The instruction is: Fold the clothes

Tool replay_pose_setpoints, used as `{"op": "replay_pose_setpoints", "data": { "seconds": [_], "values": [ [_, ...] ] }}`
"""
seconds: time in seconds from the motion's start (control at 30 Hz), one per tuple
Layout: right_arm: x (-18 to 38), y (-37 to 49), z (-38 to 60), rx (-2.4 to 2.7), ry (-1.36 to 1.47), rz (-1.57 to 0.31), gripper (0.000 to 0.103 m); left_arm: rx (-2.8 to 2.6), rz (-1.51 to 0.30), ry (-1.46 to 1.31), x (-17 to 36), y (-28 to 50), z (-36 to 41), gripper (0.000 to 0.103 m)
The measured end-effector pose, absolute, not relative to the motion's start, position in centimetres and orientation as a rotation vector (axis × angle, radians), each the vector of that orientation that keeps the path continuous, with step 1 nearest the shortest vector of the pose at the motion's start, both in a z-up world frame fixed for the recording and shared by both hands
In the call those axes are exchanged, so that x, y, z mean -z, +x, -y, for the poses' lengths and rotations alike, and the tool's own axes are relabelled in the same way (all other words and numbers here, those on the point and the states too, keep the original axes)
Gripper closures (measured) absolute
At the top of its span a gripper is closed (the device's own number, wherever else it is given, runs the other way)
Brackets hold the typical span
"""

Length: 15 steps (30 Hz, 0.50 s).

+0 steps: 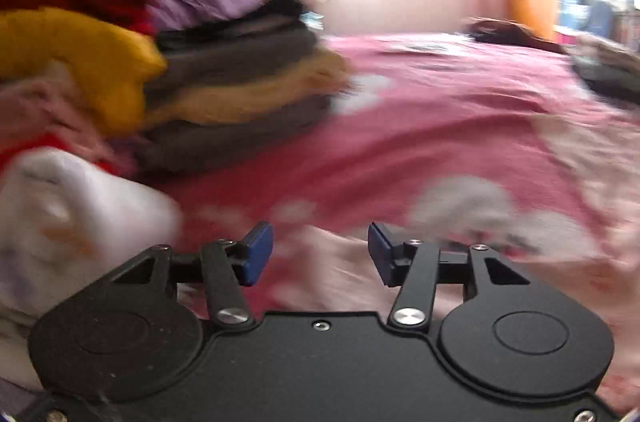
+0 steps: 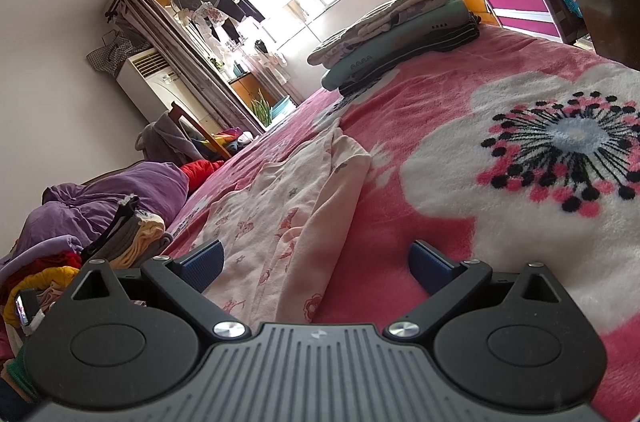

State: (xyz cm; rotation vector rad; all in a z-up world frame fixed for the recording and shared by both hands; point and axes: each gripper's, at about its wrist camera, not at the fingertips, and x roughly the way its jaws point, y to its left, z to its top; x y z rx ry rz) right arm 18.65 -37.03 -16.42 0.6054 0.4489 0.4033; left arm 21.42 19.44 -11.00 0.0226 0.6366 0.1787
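The pale pink printed garment (image 2: pixel 288 218) lies spread but rumpled on the bed (image 2: pixel 420 110), over its pink flowered blanket. In the right wrist view its long axis runs from about 6 o'clock, just ahead of the jaws, toward 12 o'clock, with a folded-over strip along its right edge. The right gripper (image 2: pixel 316 262) sits low at the garment's near end, jaws wide apart and empty, the cloth lying between and just beyond the two blue pads (image 2: pixel 202 264).

The left wrist view is blurred. The left gripper (image 1: pixel 320 254) also has its jaws apart and holds nothing; pale pink cloth (image 1: pixel 340 262) shows directly beneath and ahead of them, at 12 o'clock. A stack of folded clothes (image 1: pixel 236 94) stands at about 10 o'clock, well apart from the jaws; a white bundle (image 1: pixel 80 206) lies at 9 o'clock.

Both grippers appear near the garment's near edge; the right one looks the better aligned with it. Which corner each faces cannot be told. A second folded pile (image 2: pixel 400 34) rests far up the bed at 1 o'clock.
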Motion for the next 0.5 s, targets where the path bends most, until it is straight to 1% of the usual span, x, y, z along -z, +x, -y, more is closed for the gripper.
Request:
{"op": "replay_pose_setpoints", "data": {
  "seconds": [0.03, 0.07, 0.1, 0.17, 0.23, 0.33, 0.5],
  "values": [
    [16.4, 18.7, 37.0, -0.402, 0.604, -0.45, 0.005, -0.135, -0.73, 0.027, 12.2, 22.2, -19.0, 0.044],
    [16.4, 18.7, 37.0, -0.4, 0.602, -0.451, 0.005, -0.125, -0.767, 0.055, 13.1, 22.6, -18.5, 0.041],
    [16.3, 18.6, 37.0, -0.397, 0.603, -0.45, 0.005, -0.157, -0.754, 0.088, 13.0, 22.6, -18.0, 0.039],
    [16.1, 18.2, 37.1, -0.391, 0.617, -0.442, 0.005, -0.195, -0.683, 0.086, 11.2, 22.5, -16.8, 0.042],
    [16.1, 17.7, 37.6, -0.383, 0.668, -0.425, 0.006, -0.132, -0.586, 0.046, 9.4, 21.9, -15.1, 0.041],
    [16.0, 17.2, 38.7, -0.344, 0.761, -0.397, 0.01, -0.04, -0.556, 0.02, 9.1, 22.2, -12.3, 0.04],
    [15.3, 18.4, 39.9, -0.253, 0.835, -0.429, 0.011, 0.049, -0.513, 0.011, 8.6, 23.2, -8.2, 0.04]
  ]
}}
